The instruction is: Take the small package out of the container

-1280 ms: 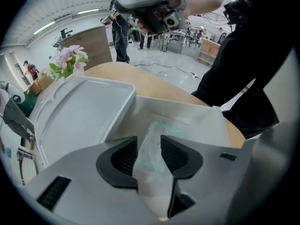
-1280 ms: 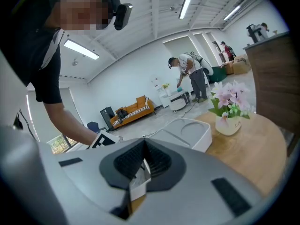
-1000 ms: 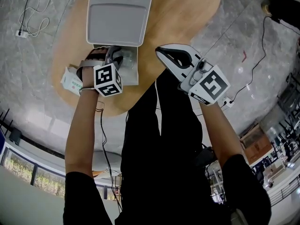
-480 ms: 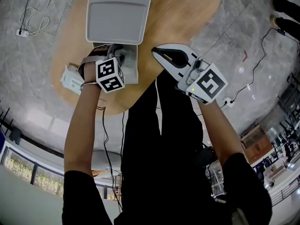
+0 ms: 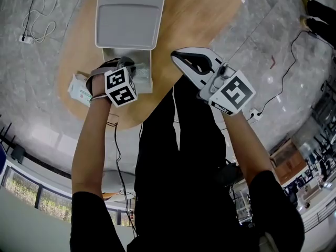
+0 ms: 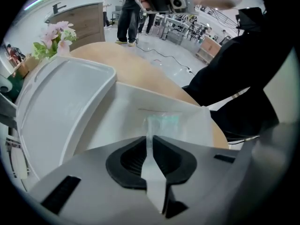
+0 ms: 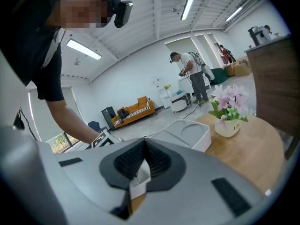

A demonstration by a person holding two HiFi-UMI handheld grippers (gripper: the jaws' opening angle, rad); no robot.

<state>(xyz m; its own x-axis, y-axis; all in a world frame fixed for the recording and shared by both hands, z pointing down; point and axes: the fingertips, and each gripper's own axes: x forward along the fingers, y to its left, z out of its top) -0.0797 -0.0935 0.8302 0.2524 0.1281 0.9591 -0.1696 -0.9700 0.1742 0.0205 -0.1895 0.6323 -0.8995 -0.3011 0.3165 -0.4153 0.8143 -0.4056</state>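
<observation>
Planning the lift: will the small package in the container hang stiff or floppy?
Likely floppy: the small package looks like thin clear film, folded where the left gripper, its jaws just closing, pinches it. Probably light, being thin; glossy film might slip.

We are in a big open lab hall: strip lights overhead, polished stone floor, an orange sofa, metal frames.

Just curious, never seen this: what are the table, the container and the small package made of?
Table: apparently wood or wood veneer, matte tan. Container: probably moulded plastic, smooth pale grey, rounded corners. Small package: thin translucent film, likely plastic, light showing through.
</observation>
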